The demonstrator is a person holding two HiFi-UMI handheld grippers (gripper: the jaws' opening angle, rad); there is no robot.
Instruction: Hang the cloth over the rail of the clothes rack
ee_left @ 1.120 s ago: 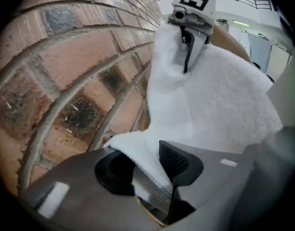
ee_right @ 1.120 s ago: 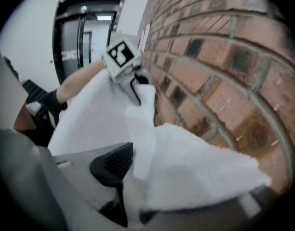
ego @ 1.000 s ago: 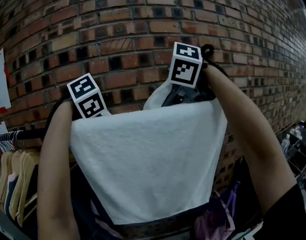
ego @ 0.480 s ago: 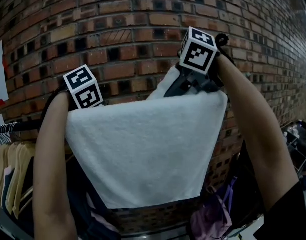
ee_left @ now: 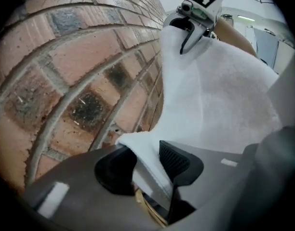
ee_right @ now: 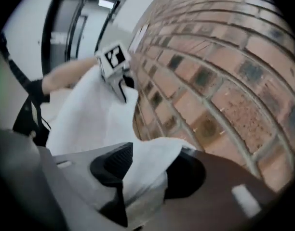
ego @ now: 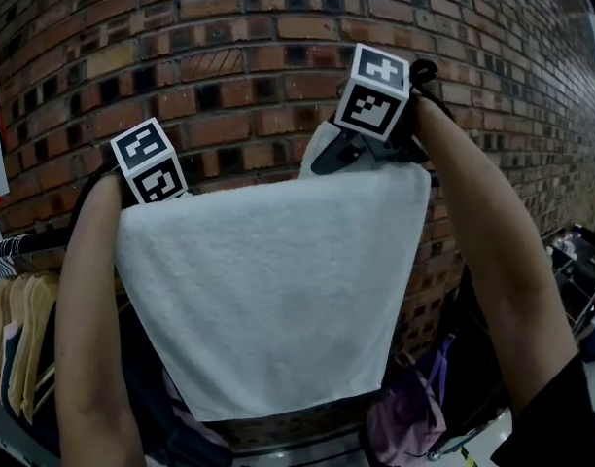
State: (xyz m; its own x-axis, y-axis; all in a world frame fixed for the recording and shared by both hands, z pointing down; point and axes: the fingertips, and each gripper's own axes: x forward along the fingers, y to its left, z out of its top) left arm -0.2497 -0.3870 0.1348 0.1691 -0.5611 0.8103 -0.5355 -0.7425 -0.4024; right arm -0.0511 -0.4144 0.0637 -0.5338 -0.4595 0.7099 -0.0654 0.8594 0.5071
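Observation:
A white cloth [ego: 268, 290] hangs spread out in front of the brick wall, held up by its two top corners. My left gripper [ego: 166, 197] is shut on the left corner, whose white fabric [ee_left: 147, 162] is pinched between the dark pads. My right gripper [ego: 341, 159] is shut on the right corner [ee_right: 147, 172], held a little higher. The clothes rack's dark rail [ego: 30, 244] shows only at the left, behind my left arm; the cloth hides the rest of it. Across each gripper view I see the other gripper [ee_left: 195, 13] [ee_right: 116, 73] holding the stretched cloth.
A brick wall [ego: 229, 56] stands close behind the cloth. Wooden hangers with garments [ego: 16, 348] hang on the rack at the lower left. More clothes, some purple [ego: 414, 416], hang below at the right. A wire frame [ego: 579, 270] stands at the far right.
Both grippers have lifted the cloth higher against the wall; its lower edge now hangs higher, and the right gripper has risen above the left.

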